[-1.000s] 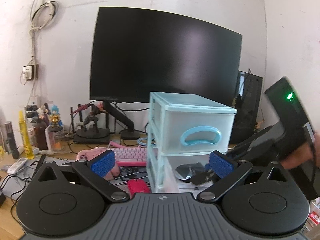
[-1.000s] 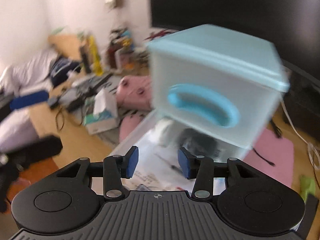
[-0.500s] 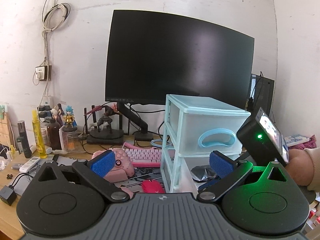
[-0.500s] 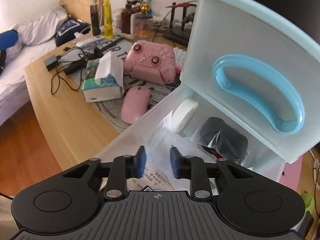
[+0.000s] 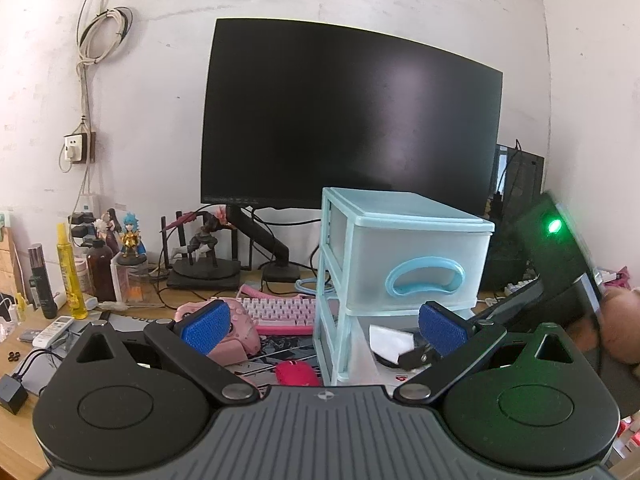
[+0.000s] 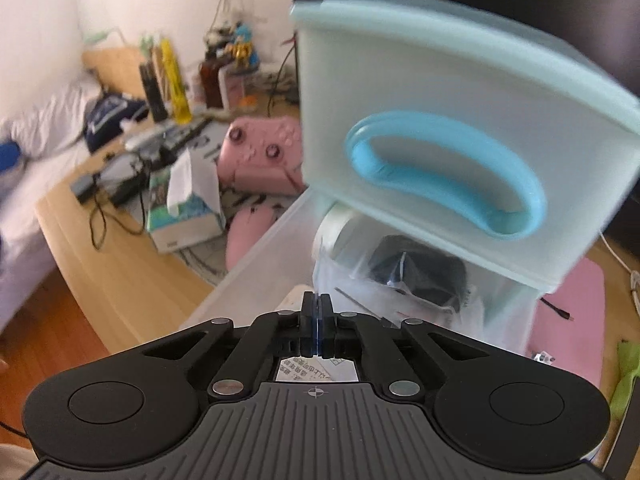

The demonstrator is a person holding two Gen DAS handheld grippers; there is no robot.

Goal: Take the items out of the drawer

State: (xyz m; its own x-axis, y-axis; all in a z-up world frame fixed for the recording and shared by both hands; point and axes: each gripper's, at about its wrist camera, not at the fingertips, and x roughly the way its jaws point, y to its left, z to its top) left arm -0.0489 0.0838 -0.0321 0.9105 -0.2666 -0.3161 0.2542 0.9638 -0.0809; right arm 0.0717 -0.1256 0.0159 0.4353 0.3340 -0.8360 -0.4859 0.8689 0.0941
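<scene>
A small light-blue drawer unit [image 5: 404, 248] stands on the desk; its upper drawer with a blue handle [image 6: 444, 172] is closed and its lower drawer [image 6: 260, 256] is pulled out. Inside lie a clear plastic bag with printed paper [image 6: 352, 292], a black packet [image 6: 420, 276] and a white round item [image 6: 336, 232]. My right gripper [image 6: 316, 312] is over the open drawer, jaws closed on the edge of the clear bag. It also shows in the left wrist view [image 5: 420, 354], holding white material. My left gripper [image 5: 324, 326] is open and empty, in front of the unit.
A large black monitor [image 5: 348, 120] stands behind the unit. A pink keyboard [image 5: 280, 312], pink controller [image 6: 260, 156], pink mouse [image 6: 248, 232], tissue box [image 6: 184, 216], bottles and figurines [image 5: 100, 256] and cables crowd the desk's left. The desk edge [image 6: 120, 292] is near.
My right gripper's jaws have closed from a narrow gap to shut, on the bag in the lower drawer. The left gripper has stayed open and drifted slightly.
</scene>
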